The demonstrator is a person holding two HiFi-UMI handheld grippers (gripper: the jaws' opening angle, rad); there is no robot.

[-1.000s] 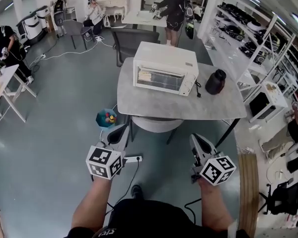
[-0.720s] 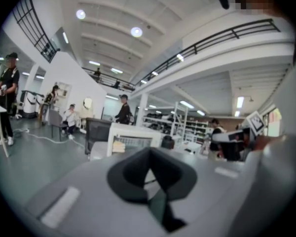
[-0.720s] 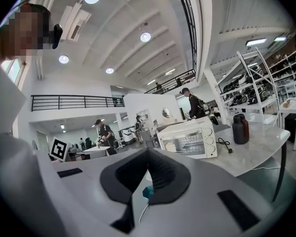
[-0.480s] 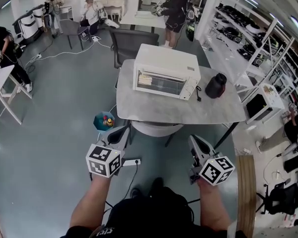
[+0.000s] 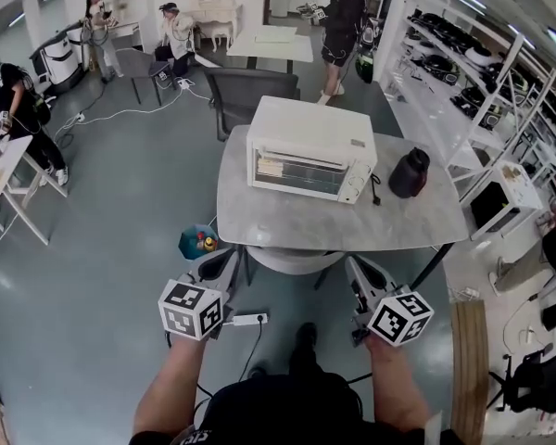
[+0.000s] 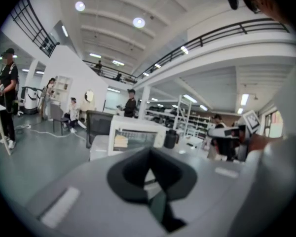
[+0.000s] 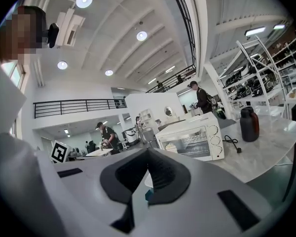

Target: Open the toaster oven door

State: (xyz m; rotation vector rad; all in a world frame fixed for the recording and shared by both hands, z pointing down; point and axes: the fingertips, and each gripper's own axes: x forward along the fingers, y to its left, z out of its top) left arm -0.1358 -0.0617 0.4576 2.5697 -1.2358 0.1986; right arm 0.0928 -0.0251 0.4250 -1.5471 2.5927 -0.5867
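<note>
A white toaster oven (image 5: 308, 151) stands on a grey table (image 5: 287, 219), its glass door (image 5: 299, 175) closed and facing me. It also shows ahead in the left gripper view as the toaster oven (image 6: 134, 135) and in the right gripper view as the toaster oven (image 7: 192, 139). My left gripper (image 5: 224, 263) is held low in front of the table's near edge, jaws shut with nothing in them. My right gripper (image 5: 360, 272) is level with it on the right, also shut with nothing between its jaws. Both are well short of the oven.
A black jug (image 5: 409, 172) and the oven's cord (image 5: 375, 189) are on the table's right side. A teal bin (image 5: 196, 242) and a power strip (image 5: 247, 320) lie on the floor by the left gripper. A dark chair (image 5: 246, 86) stands behind the table. Shelving (image 5: 486, 72) runs along the right.
The table and oven have drawn nearer to both grippers as the person stepped forward. Both grippers have stayed shut and level.
</note>
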